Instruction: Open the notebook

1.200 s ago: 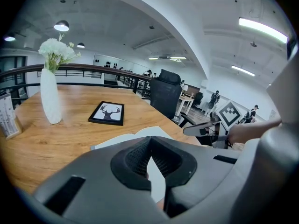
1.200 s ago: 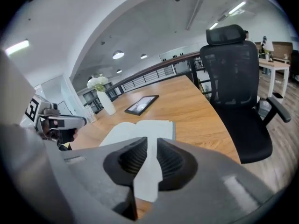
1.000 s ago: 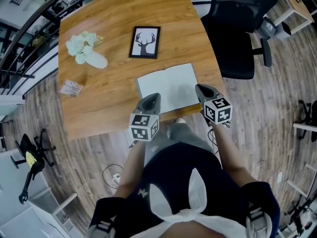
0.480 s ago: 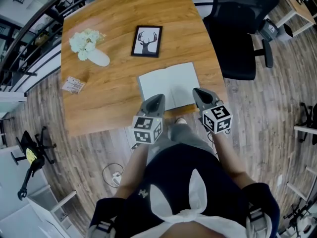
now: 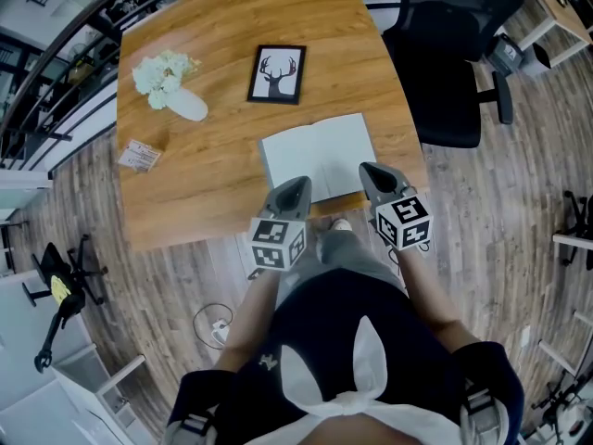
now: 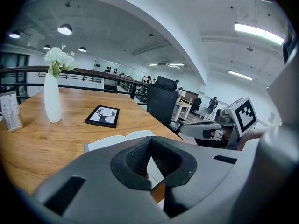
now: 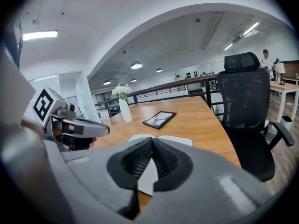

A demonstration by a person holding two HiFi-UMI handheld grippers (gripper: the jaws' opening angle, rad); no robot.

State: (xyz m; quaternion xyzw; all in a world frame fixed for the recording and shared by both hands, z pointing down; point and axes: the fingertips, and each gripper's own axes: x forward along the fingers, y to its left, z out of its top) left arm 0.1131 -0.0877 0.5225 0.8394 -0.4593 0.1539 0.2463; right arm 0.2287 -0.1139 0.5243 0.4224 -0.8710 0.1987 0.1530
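One notebook [image 5: 318,156], one frame [image 5: 277,73], one vase [image 5: 185,108], two hand-held grippers [image 5: 296,187] [image 5: 369,171].

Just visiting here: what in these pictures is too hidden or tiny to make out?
- Notebook, near edge: in the head view, covered by the left gripper and right gripper; in both gripper views, behind the closed jaws.
- Small card: print too small in the head view; partly cut by the picture's rim in the left gripper view.
- Notebook pages: any writing too faint everywhere.

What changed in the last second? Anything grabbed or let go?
The right gripper and, less so, the left gripper drew back slightly from the notebook toward the person. Nothing was taken or released; both are shut and empty. The notebook lies open as before; picture frame, vase and card have not moved.
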